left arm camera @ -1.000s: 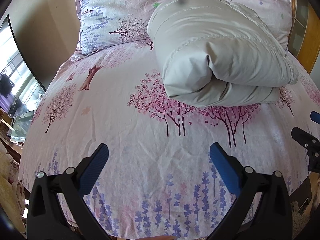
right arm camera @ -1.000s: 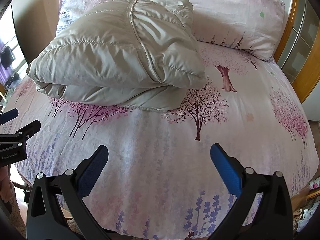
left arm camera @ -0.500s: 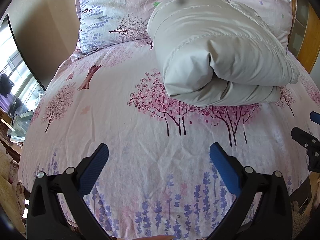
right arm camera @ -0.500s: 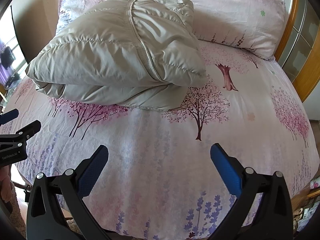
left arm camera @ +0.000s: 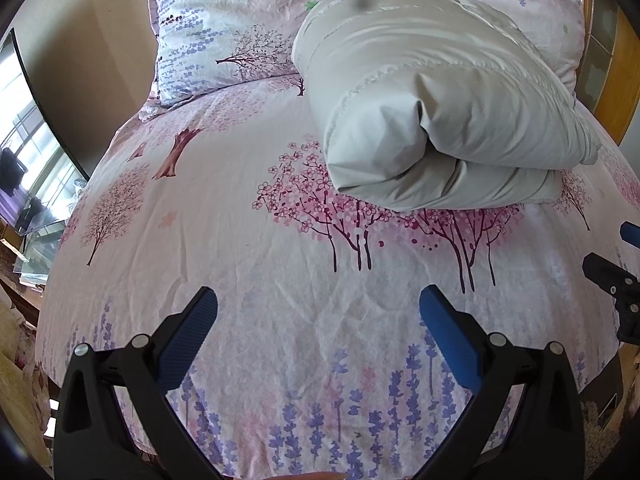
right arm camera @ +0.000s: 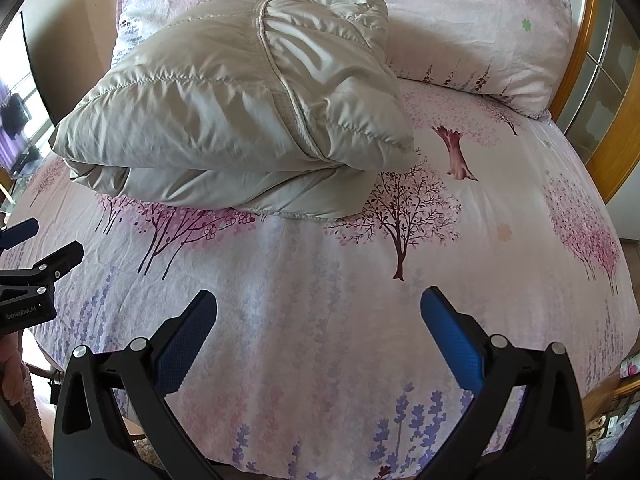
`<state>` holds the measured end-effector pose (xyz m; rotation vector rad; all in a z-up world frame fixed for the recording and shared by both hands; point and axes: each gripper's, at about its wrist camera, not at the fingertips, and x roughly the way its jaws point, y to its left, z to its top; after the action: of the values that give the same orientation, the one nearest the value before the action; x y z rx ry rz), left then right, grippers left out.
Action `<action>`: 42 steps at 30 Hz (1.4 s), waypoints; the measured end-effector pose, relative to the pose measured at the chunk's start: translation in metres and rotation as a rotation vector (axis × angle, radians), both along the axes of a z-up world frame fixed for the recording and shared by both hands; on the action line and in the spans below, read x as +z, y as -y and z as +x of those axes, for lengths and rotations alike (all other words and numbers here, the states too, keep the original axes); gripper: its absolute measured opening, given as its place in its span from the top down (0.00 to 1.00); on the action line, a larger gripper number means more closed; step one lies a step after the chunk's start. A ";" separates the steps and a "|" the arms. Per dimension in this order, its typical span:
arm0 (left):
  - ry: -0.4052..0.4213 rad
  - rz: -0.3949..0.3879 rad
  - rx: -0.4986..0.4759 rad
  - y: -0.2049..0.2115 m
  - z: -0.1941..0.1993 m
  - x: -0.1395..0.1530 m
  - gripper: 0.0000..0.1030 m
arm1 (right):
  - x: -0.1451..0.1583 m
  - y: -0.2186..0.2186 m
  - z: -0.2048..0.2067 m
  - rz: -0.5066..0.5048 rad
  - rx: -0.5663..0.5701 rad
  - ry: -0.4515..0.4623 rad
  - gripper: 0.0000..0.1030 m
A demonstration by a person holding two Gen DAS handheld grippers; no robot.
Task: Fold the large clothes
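Nothing much has moved since a second ago: left gripper (left arm camera: 318,312) and right gripper (right arm camera: 318,312) hover spread, empty. Folded beige puffer jacket (right arm camera: 240,108) rests on floral bedsheet (right arm camera: 500,220) near pillows (right arm camera: 480,32) (well ahead). Risk: puffy fill springs open, undoing fold.

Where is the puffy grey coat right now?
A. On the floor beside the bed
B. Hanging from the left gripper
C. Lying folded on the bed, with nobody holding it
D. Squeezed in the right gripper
C. The folded coat lies on the flowery bedsheet near the pillows, while the left gripper and the right gripper are both open, short of it.
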<state>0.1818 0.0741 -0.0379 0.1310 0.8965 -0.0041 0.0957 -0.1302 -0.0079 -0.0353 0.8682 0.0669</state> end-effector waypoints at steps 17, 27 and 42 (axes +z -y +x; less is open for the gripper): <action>-0.008 -0.001 -0.004 0.002 0.003 -0.001 0.02 | -0.001 0.000 0.002 0.002 0.002 -0.002 0.01; 0.001 0.002 -0.008 0.004 0.003 -0.002 0.02 | -0.003 0.000 0.002 0.004 0.003 -0.004 0.01; -0.005 -0.006 -0.014 0.004 0.003 0.000 0.02 | -0.003 0.000 0.003 0.003 0.005 -0.003 0.01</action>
<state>0.1843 0.0700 -0.0381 0.1320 0.9001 -0.0199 0.0982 -0.1305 -0.0104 -0.0342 0.8709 0.0726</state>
